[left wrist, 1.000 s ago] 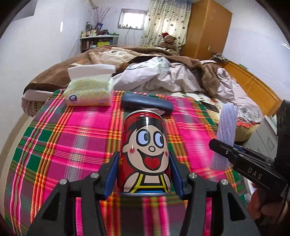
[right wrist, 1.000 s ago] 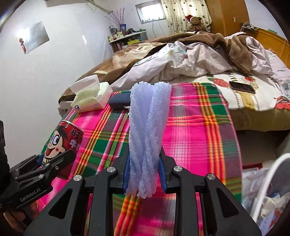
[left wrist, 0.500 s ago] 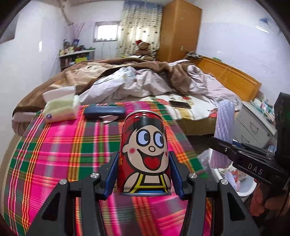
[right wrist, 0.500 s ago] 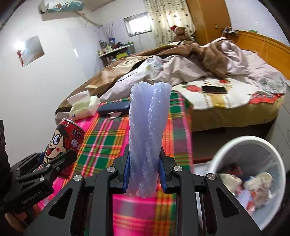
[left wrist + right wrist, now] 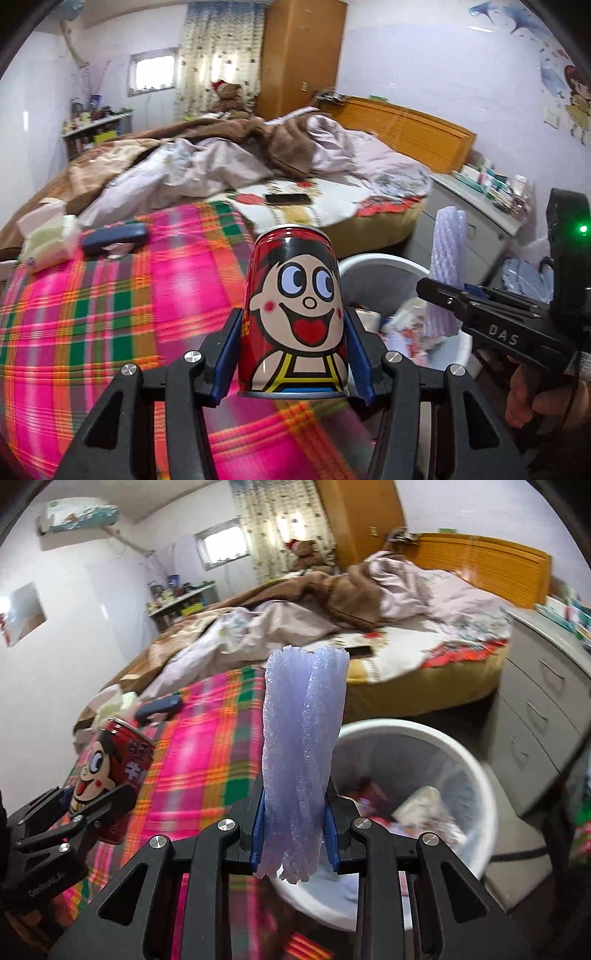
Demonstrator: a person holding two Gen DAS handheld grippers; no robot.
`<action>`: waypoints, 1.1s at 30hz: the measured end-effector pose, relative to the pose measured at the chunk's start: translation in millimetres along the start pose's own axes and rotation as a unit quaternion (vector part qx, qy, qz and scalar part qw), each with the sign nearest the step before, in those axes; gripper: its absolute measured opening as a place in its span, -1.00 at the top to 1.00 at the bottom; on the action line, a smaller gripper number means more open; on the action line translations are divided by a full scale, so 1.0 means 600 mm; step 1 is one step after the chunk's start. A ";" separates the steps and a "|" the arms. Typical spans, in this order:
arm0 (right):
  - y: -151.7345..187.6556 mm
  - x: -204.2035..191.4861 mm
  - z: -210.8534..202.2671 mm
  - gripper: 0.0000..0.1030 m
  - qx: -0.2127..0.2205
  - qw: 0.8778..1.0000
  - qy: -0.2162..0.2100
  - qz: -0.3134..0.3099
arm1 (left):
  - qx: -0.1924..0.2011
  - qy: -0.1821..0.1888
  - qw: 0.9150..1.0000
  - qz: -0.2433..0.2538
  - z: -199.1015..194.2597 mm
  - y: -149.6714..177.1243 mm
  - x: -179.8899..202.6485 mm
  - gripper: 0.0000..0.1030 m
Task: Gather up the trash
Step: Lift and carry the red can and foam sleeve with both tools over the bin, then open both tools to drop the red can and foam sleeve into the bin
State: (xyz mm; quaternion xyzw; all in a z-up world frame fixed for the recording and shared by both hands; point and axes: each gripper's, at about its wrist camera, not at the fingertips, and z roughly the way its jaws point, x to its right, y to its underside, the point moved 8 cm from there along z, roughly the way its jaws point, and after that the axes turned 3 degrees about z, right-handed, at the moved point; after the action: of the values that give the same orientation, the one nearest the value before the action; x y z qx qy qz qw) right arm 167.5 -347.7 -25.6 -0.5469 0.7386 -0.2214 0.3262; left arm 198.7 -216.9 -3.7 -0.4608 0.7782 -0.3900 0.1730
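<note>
My left gripper [image 5: 293, 354] is shut on a red drink can [image 5: 293, 314] with a cartoon face, held upright above the right edge of the plaid-covered table [image 5: 110, 295]. My right gripper [image 5: 295, 830] is shut on a pale purple foam net sleeve [image 5: 304, 738], which stands up between the blue pads. A white trash bin [image 5: 476, 786] with wrappers and paper inside sits on the floor just beyond and right of the sleeve. The left wrist view shows the bin's rim [image 5: 380, 260] behind the can, and the right gripper [image 5: 450, 299] with the foam sleeve [image 5: 445, 258] over it.
A tissue pack [image 5: 44, 236] and a dark blue case [image 5: 114, 234] lie at the table's far left. Behind it is a bed [image 5: 258, 162] with rumpled covers and a phone [image 5: 288, 199]. A grey drawer unit [image 5: 535, 709] stands right of the bin.
Both grippers have swung right with their loads, from over the middle of the plaid table to its right edge. The white bin has come into view beneath the foam sleeve.
</note>
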 end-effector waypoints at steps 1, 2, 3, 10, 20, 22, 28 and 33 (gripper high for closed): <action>0.001 0.014 0.001 0.47 -0.002 1.000 0.010 0.004 | -0.004 0.010 1.000 0.002 0.008 0.000 0.016 -0.06; 0.002 0.030 0.005 0.47 -0.005 1.000 0.023 0.007 | -0.008 0.015 1.000 0.004 0.014 0.004 0.031 -0.06; 0.006 0.045 0.004 0.47 -0.008 0.999 0.031 0.012 | -0.013 0.020 1.000 0.010 0.023 0.005 0.045 -0.06; 0.026 0.118 0.025 0.47 -0.045 0.996 0.072 0.037 | -0.044 0.057 0.997 0.030 0.073 0.017 0.127 -0.06; 0.051 0.147 0.051 0.47 -0.090 0.994 0.056 0.020 | -0.077 0.058 0.994 0.044 0.128 0.033 0.166 -0.06; 0.053 0.151 0.054 0.46 -0.094 0.994 0.053 0.017 | -0.081 0.066 0.994 0.040 0.134 0.034 0.167 -0.07; 0.052 0.145 0.048 -0.28 -0.081 0.995 0.057 -0.004 | -0.072 0.063 0.995 0.018 0.131 0.030 0.153 -0.47; 0.046 0.140 0.038 -0.30 -0.065 0.996 0.058 -0.004 | -0.069 0.059 0.996 0.011 0.122 0.029 0.139 -0.47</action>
State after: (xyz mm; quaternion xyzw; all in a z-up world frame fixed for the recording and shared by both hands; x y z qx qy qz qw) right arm 149.8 -418.8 -80.2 -0.5561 0.7669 -0.2054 0.2458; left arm 191.5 -315.8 -55.8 -0.4390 0.8172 -0.3600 0.0991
